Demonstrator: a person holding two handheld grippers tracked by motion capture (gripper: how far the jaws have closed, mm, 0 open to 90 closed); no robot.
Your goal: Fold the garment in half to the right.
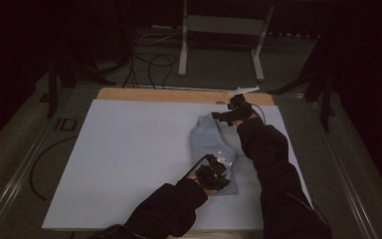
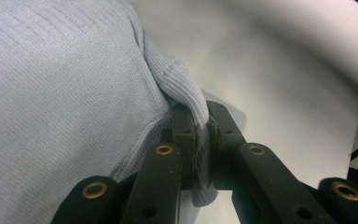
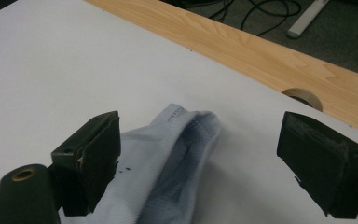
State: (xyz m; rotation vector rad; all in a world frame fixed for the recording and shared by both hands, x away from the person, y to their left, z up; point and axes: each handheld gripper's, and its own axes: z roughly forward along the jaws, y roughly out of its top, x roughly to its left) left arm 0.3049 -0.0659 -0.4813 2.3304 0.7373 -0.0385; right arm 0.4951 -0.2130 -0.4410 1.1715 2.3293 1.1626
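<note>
From the high view, a pale blue knitted garment lies folded into a long narrow shape on the white sheet that covers the desk, right of the middle. The left gripper sits at the garment's near end, with a dark sleeve behind it. The right gripper hangs over the garment's far end, close to the bare wooden strip of the desk.

In the left gripper view, the garment shows a fine ribbed knit, smooth across its broad part. A thicker ribbed hem bunches into a ridge that runs down between the fingers, which are pressed together on it, so the left gripper has the hem pinched tight.

In the right gripper view, the fingers stand wide apart with nothing held. The right gripper hovers above a rumpled corner of the garment, whose inner fold looks darker and dotted with small holes. The corner rests on the white sheet, with the wooden edge beyond.
</note>
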